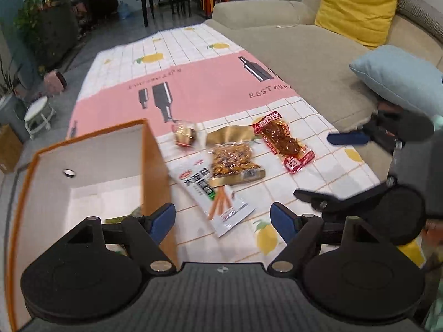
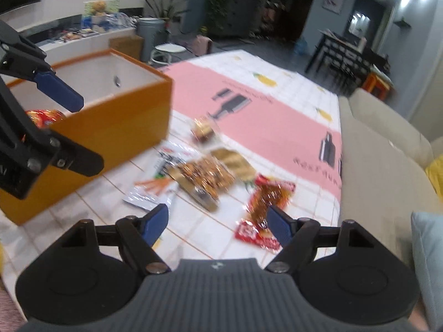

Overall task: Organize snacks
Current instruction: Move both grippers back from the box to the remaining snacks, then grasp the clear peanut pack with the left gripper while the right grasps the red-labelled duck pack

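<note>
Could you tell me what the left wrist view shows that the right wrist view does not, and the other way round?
Only the left wrist view shows the yellow cushion on the sofa and the box's white floor. Only the right wrist view shows a red snack already inside the orange box, and the box's outer wall. Both share the four loose packets on the tablecloth, including the red packet and the carrot-stick packet, and each shows the other tool: left tool, right tool, both open and empty.

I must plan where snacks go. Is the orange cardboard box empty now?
Not empty. In the right wrist view, a red-orange shiny snack packet lies inside the orange cardboard box; most of its white interior looks bare.
</note>
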`<state>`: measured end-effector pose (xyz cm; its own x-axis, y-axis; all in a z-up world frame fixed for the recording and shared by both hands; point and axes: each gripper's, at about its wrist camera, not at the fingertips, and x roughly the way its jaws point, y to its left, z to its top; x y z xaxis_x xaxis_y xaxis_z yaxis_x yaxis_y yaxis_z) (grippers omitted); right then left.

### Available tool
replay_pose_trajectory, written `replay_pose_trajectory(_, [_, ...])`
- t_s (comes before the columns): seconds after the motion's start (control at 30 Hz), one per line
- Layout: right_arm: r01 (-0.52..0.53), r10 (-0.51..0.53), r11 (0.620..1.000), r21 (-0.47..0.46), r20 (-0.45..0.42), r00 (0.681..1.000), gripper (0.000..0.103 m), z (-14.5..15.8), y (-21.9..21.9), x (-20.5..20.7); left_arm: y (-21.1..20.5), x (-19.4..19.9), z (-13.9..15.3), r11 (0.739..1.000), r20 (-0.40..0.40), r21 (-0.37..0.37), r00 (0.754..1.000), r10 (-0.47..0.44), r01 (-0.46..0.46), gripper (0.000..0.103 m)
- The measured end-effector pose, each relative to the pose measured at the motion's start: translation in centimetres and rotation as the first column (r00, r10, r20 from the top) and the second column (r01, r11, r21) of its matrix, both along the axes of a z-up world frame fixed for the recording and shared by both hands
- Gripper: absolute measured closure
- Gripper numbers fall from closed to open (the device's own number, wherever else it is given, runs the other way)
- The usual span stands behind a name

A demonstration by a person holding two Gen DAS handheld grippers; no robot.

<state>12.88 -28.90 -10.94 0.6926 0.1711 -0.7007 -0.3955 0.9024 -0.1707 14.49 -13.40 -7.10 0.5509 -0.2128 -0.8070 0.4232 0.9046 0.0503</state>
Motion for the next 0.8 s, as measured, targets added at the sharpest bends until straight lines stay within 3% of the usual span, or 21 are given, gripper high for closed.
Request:
replay_pose_trajectory(0.37, [0.186, -0.180, 0.981, 0.053, -0.089, 0.980, 0.034, -4.8, -4.9, 6.0, -3.6, 6.8, -3.3, 0.992, -0.069, -0.079, 0.993, 0.096, -0.101, 0.011])
replay_pose_trajectory(0.8, [0.221, -0.204, 0.969, 0.106, -0.153, 0.967, 0.034, -8.4, -6.5, 11.0, -5.7, 12.7, -9.4, 0.989, -0.156, 0.025, 0.977, 0.146, -0.144, 0.011])
